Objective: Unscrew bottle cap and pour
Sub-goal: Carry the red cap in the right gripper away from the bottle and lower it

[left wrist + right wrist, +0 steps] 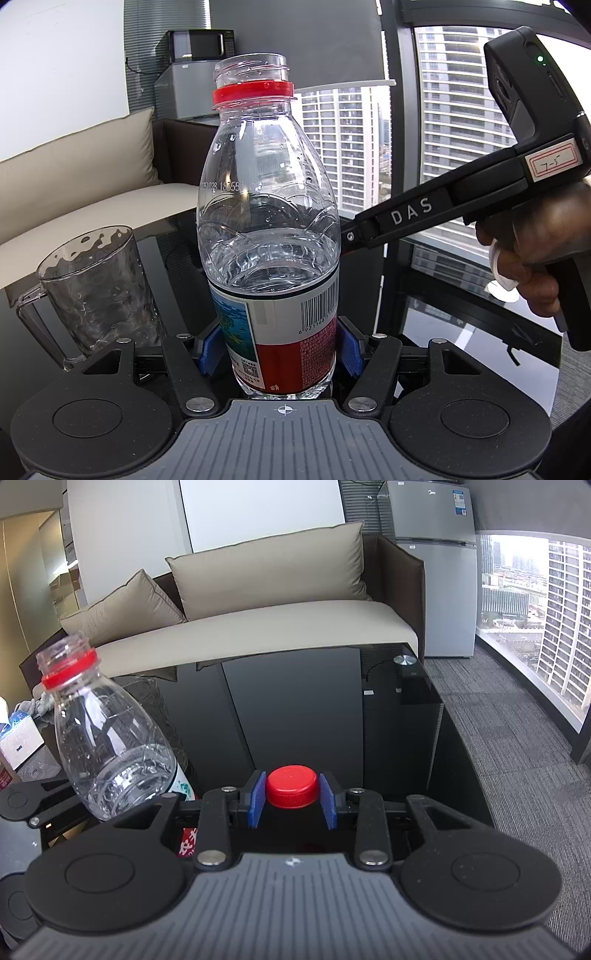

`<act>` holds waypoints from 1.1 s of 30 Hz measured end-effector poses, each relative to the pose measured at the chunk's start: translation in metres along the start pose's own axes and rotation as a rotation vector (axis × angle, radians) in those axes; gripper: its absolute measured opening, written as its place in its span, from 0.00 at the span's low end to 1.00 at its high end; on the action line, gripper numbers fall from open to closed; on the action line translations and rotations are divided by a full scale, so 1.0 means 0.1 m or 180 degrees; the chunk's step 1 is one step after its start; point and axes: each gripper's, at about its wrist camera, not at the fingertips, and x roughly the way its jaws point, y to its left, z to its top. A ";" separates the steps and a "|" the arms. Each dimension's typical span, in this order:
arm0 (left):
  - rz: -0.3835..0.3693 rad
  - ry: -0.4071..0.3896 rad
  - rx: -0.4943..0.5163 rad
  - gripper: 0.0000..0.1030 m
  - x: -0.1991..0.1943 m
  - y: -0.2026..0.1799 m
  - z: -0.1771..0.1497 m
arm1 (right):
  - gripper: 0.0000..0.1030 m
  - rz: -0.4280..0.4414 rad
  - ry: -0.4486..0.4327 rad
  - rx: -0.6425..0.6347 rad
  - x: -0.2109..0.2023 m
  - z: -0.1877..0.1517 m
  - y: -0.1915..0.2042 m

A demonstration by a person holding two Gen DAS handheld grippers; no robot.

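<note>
Already uncapped, the water bottle (267,236) stands upright on the black glass table (295,709), its long axis vertical, clamped at the label by the left tongs (275,349). The right tongs (292,799) grip the red cap (292,786), to the right of the bottle. Left of the bottle, just beside it, waits the clear plastic mug (98,291); pouring would probably require tipping the neck leftward toward it, a move falling to the left hand.
</note>
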 end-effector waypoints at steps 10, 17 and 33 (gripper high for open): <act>-0.0002 0.0001 -0.0003 0.56 0.01 0.02 0.00 | 0.33 -0.0016 0.0114 0.0010 0.04 -0.03 -0.02; -0.0001 0.0001 -0.0001 0.56 0.01 0.03 0.00 | 0.33 -0.0053 0.0203 0.0028 0.06 -0.07 -0.02; 0.0000 0.0001 -0.0001 0.56 0.02 0.02 0.01 | 0.33 -0.0069 0.0371 0.0044 0.13 -0.13 -0.05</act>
